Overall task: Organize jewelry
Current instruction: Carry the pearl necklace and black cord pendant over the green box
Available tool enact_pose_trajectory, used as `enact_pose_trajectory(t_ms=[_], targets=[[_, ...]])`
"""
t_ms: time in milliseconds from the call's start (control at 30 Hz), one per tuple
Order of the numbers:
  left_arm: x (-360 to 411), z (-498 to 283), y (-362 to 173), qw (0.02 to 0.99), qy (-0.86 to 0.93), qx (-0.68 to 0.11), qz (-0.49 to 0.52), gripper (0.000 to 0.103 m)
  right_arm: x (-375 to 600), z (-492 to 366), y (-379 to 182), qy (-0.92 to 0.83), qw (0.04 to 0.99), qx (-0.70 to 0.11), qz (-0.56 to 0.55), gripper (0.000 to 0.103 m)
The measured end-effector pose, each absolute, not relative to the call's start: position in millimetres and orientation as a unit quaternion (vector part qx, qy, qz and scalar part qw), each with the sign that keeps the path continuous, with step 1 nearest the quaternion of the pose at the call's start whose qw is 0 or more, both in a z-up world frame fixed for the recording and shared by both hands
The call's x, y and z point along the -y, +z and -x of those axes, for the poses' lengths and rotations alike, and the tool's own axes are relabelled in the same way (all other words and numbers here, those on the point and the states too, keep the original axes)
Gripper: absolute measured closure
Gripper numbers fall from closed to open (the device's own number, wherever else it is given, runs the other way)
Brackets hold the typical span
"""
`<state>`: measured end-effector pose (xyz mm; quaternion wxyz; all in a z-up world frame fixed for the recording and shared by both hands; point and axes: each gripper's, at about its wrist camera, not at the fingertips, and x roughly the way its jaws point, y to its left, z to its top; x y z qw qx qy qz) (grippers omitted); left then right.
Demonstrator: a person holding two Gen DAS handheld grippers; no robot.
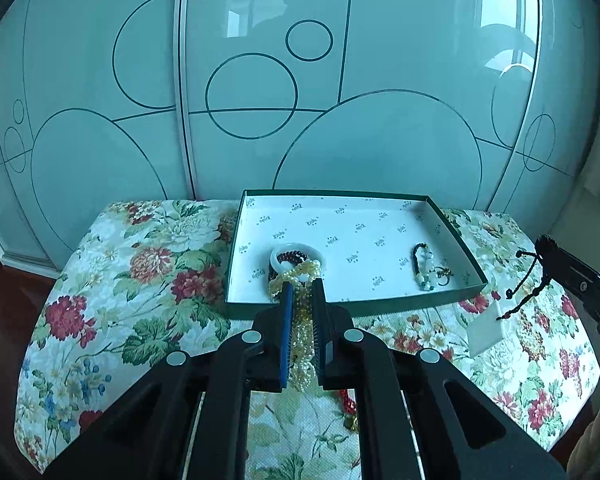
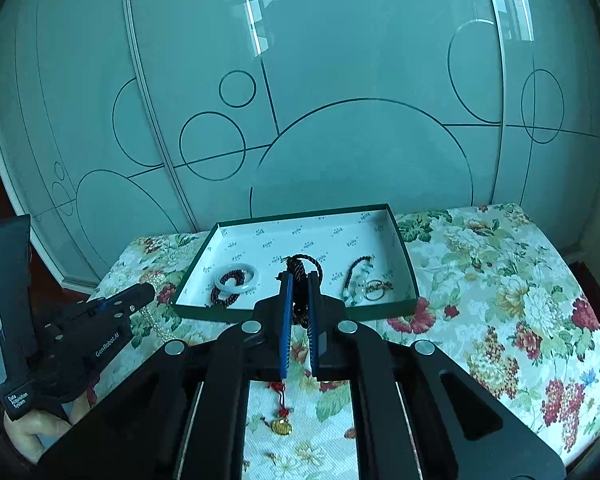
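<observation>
A green box (image 1: 466, 254) with white printed lining sits on a floral cloth; it also shows in the right wrist view (image 2: 406, 256). My left gripper (image 1: 301, 286) is shut on a yellow bead necklace (image 1: 302, 336), just in front of the box's near left edge. My right gripper (image 2: 298, 280) is shut on a black cord necklace (image 2: 300, 268), held above the near edge of the box; its white square pendant (image 1: 486, 330) hangs below. In the box lie a white bangle (image 2: 236, 276), a dark red bead bracelet (image 2: 226, 300) and a jade bead bracelet (image 2: 358, 278).
A red cord charm with a gold pendant (image 2: 280, 424) lies on the floral cloth (image 2: 500, 280) under my right gripper. A thin ring (image 2: 376, 290) lies by the jade bracelet. Glass wardrobe doors (image 1: 260, 80) stand right behind the table.
</observation>
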<state>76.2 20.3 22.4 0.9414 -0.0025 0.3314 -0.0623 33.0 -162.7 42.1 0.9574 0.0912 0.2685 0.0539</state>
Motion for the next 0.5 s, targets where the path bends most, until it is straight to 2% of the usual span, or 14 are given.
enact_pose_trajectory(t_ms=[300, 500], targets=[[-7, -124, 30, 0.945, -0.065, -0.321, -0.005, 0.094, 166, -88, 60, 0.051, 0.962, -0.252, -0.096, 0.096], [2, -158, 24, 0.943, -0.065, -0.326, 0.001, 0.094, 167, -123, 52, 0.05, 0.958, -0.263, -0.1, 0.096]])
